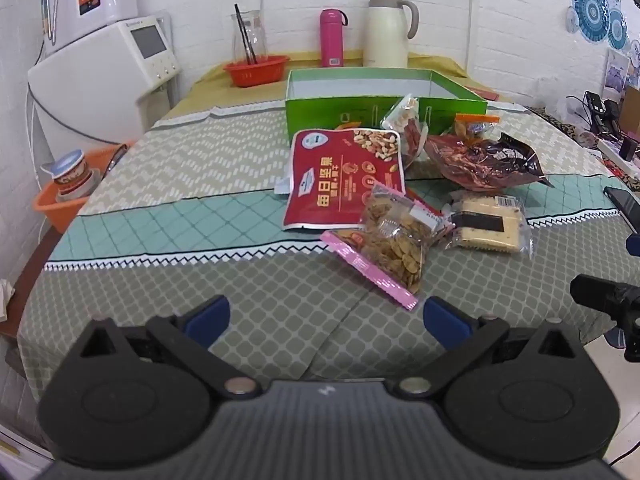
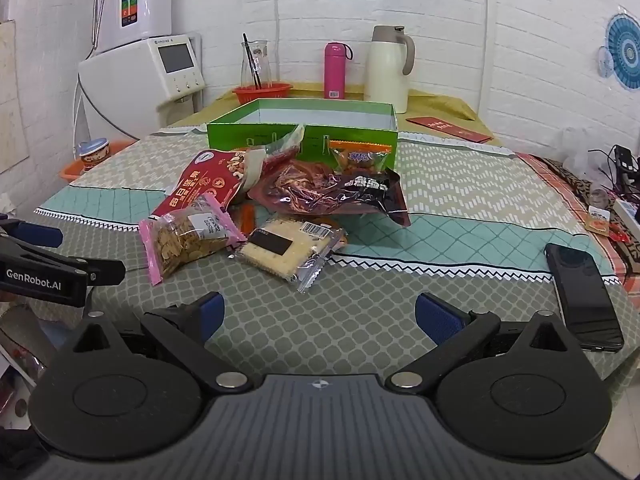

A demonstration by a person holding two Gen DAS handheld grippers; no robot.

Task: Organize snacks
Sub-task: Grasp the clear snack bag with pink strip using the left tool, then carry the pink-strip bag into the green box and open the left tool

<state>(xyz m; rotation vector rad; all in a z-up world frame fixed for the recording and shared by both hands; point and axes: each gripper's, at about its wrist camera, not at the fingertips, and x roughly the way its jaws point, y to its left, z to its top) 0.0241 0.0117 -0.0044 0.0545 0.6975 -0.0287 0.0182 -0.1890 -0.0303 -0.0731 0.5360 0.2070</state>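
A pile of snack packets lies mid-table before an open green box [image 1: 384, 120] [image 2: 352, 142]. Among them are a red nut bag [image 1: 340, 184] [image 2: 200, 184], a pink-edged bag of chips [image 1: 392, 240] [image 2: 188, 236], a wrapped cracker pack [image 1: 490, 224] [image 2: 288, 250] and a dark red crinkled bag [image 1: 480, 160] [image 2: 332, 192]. My left gripper [image 1: 326, 316] hovers open over the near tablecloth, short of the chip bag, holding nothing. My right gripper [image 2: 318, 314] is open too, just short of the cracker pack, with nothing between its fingers.
A black phone [image 2: 582, 296] lies at the table's right edge. At the back stand a cream jug [image 1: 386, 30], a pink bottle [image 1: 331, 38] and a red basket [image 1: 256, 70]. A white appliance [image 1: 104, 76] and an orange tub [image 1: 60, 200] are left.
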